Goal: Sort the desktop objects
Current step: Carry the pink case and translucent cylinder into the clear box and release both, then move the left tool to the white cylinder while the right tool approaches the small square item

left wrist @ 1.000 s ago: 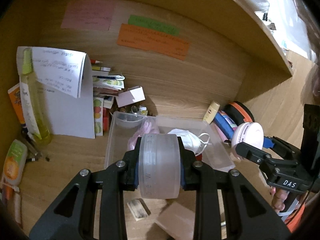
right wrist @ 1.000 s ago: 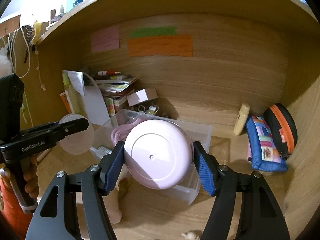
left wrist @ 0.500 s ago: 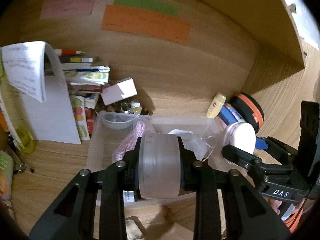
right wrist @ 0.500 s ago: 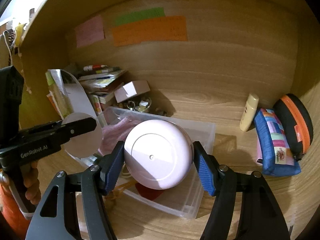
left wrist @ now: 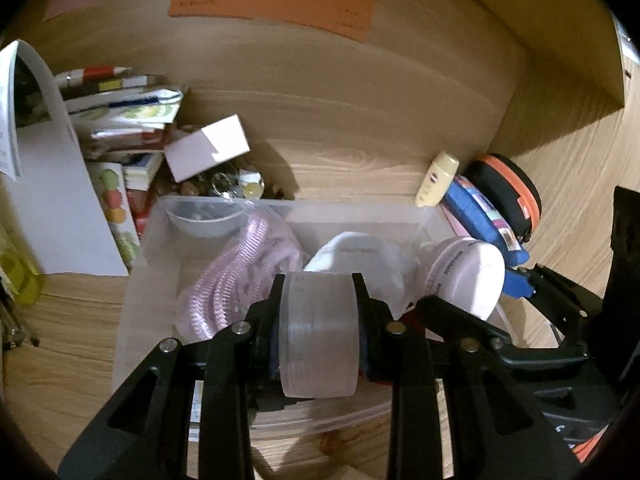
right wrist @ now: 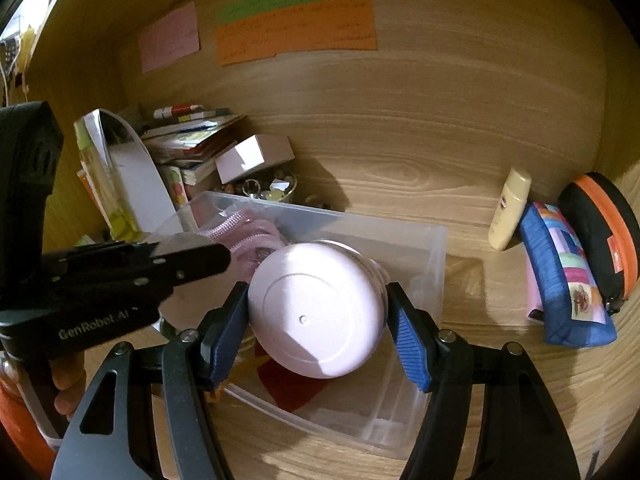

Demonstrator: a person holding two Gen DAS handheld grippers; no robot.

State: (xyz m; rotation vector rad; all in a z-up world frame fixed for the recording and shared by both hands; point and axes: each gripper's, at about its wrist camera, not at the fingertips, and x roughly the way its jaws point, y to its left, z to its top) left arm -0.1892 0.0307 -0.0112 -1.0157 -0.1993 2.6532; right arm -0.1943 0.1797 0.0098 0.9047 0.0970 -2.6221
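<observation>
My left gripper (left wrist: 318, 322) is shut on a clear tape roll (left wrist: 318, 334) and holds it over the near part of a clear plastic bin (left wrist: 136, 280). My right gripper (right wrist: 316, 312) is shut on a round pink-white jar (right wrist: 316, 308) and holds it over the same bin (right wrist: 438, 264). The jar also shows in the left wrist view (left wrist: 464, 276), at the bin's right end. Inside the bin lie a pink knitted item (left wrist: 240, 276), a white face mask (left wrist: 352, 254) and a small bowl (left wrist: 204, 224).
A stack of books and papers (left wrist: 116, 120), a white box (left wrist: 206, 146) and a dish of trinkets (right wrist: 268, 190) stand behind the bin. A cream tube (right wrist: 510, 208), a blue pouch (right wrist: 564, 280) and a black-orange case (right wrist: 604, 236) sit at the right. Coloured notes (right wrist: 296, 28) hang on the back wall.
Both grippers have moved forward and down toward the bin, each still holding its object. They now hang over the bin and closer to each other.
</observation>
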